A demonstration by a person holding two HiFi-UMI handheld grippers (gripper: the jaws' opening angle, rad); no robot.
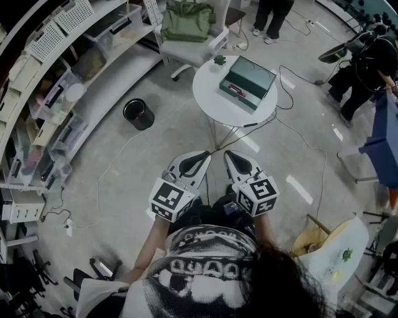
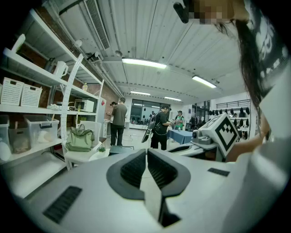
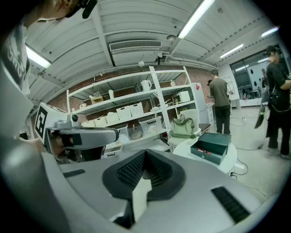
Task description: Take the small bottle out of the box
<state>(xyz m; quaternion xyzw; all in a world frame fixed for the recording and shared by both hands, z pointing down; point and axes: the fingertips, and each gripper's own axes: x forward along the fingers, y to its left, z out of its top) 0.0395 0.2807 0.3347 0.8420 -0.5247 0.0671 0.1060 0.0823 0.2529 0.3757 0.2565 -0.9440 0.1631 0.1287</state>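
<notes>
A dark green box [image 1: 247, 82] stands with its lid up on a round white table [image 1: 208, 93] some way ahead of me. Something small and reddish [image 1: 236, 90] lies inside it, too small to make out. The right gripper view shows the box [image 3: 213, 148] far off at the right. I hold both grippers close to my body, well short of the table. My left gripper [image 1: 204, 154] is shut and holds nothing, its tips [image 2: 146, 152] meeting. The right gripper [image 1: 229, 154] is likewise shut and holds nothing, its pads [image 3: 145, 155] closed together.
A white chair with a green bag [image 1: 186, 22] stands behind the table. A black bin [image 1: 138, 113] sits on the floor at the left, and shelving [image 1: 56, 93] runs along that side. Cables trail from the table. People stand at the back [image 1: 272, 15] and right [image 1: 360, 68].
</notes>
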